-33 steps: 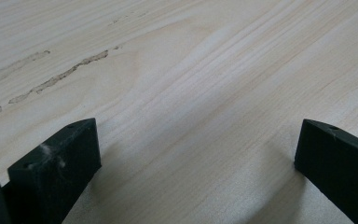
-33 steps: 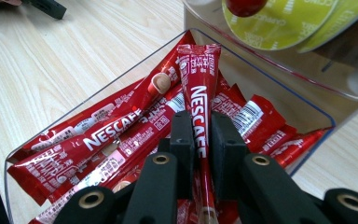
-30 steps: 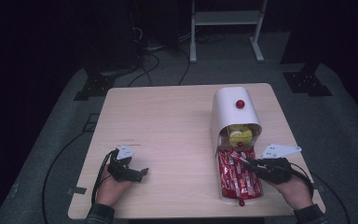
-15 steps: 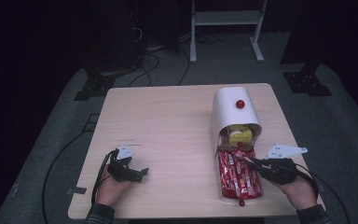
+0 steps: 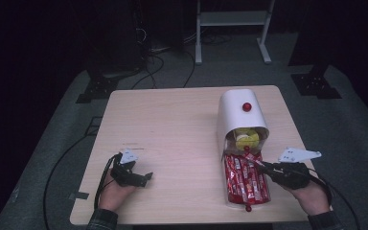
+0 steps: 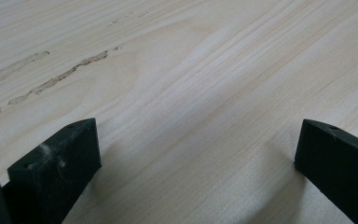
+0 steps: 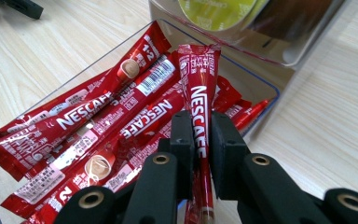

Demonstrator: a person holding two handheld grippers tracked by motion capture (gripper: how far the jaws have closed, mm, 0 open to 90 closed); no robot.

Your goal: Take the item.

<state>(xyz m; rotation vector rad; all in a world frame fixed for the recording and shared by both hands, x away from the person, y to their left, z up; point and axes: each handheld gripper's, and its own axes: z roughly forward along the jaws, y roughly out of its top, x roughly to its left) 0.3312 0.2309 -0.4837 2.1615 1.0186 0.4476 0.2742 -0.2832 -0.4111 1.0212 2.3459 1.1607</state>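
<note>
Right gripper clamped on one red coffee stick above the clear tray, near right — thin grip, neighbouring sachets could drag out. Left gripper wide open, idle on table.

A light wooden worktop is standing on grey floor, cables trailing behind it. A white container with a red knob is lying on its side at the right, its open end showing yellow items. In front of it a clear tray is holding red sachets. The right tool is reaching into the tray's upper end among the sachets. The left tool is resting at the near left, well apart from the tray.
</note>
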